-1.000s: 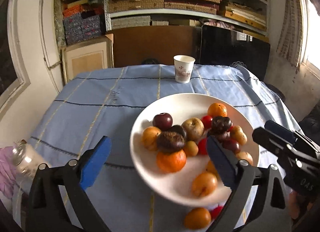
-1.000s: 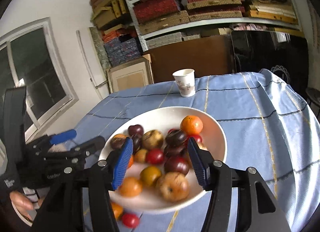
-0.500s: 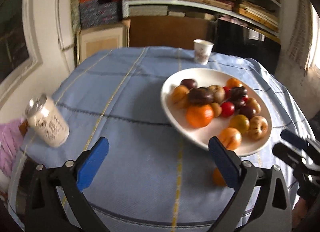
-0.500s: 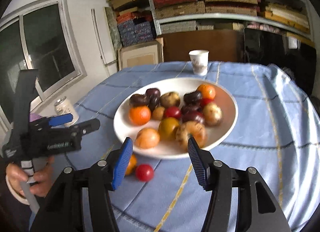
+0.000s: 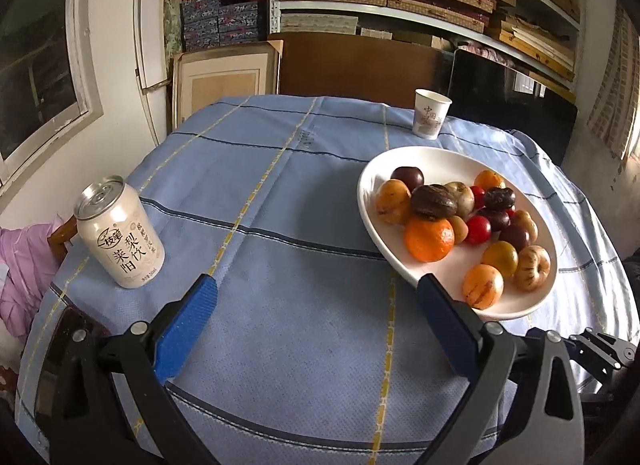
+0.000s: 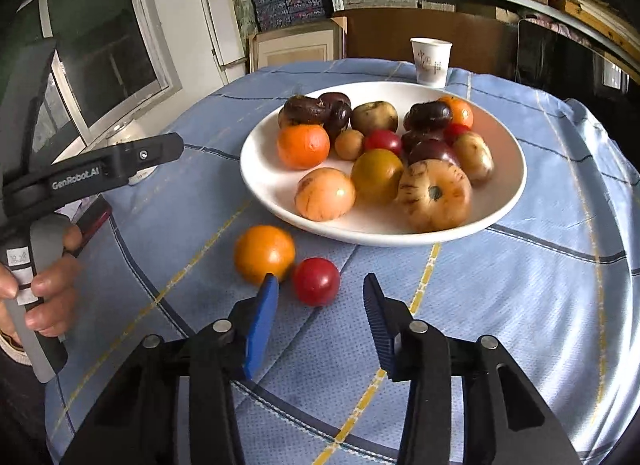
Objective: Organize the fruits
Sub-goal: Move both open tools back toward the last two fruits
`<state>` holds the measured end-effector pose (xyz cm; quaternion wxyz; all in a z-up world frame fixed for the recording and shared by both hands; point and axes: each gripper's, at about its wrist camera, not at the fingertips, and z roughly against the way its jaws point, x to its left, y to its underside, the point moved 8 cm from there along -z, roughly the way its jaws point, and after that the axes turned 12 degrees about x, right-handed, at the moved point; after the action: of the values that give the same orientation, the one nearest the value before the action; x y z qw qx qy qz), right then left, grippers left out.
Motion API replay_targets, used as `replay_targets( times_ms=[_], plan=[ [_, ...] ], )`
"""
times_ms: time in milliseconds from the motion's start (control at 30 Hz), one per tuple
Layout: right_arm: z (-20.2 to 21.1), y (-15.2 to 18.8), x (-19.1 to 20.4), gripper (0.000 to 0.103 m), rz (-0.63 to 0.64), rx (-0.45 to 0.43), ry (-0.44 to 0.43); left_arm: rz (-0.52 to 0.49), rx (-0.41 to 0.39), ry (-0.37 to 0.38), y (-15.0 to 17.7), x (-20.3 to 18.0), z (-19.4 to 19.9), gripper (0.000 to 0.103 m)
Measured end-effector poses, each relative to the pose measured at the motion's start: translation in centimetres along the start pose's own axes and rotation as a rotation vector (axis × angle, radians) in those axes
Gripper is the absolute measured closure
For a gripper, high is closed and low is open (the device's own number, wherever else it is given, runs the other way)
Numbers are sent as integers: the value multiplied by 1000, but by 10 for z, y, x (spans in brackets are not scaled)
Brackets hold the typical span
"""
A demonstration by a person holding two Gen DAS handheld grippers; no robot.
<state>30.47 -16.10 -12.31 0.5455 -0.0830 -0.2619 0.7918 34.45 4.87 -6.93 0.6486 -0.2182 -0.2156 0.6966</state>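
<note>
Left gripper (image 5: 316, 305) gapes empty near the can (image 5: 120, 233). Right gripper (image 6: 318, 297), spread empty, faces the red fruit (image 6: 315, 281) touching the orange fruit (image 6: 264, 253) (both off the plate (image 6: 508, 193)); a nudge could roll either.

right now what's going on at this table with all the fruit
A person holds a gripper in each hand, sorting fruit. Most of it sits piled on the white plate. An orange fruit and a red fruit lie on the blue tablecloth beside it. The right gripper hovers open just short of the red one. The left gripper is open, holding nothing.
</note>
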Motion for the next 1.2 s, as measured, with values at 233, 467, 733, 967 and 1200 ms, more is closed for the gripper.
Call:
replay_targets(
  times_ms=[233, 467, 733, 967, 1200],
  plan=[
    [-9, -3, 2, 69, 3, 21, -5, -5, -1, 0, 1, -3, 0, 5],
    [-12, -3, 4, 77, 8, 31, -4, -8, 3, 4, 3, -6, -1, 5],
    [12, -4, -13, 78, -75, -19, -53, -47, 31, 31, 9, -18, -6, 5],
    [33, -5, -40, 78, -173, -79, -59, -201, 68, 168, 29, -67, -3, 5],
    [40, -2, -46, 78, -207, -96, -78, -269, 147, 236, 52, -103, -14, 31]
  ],
)
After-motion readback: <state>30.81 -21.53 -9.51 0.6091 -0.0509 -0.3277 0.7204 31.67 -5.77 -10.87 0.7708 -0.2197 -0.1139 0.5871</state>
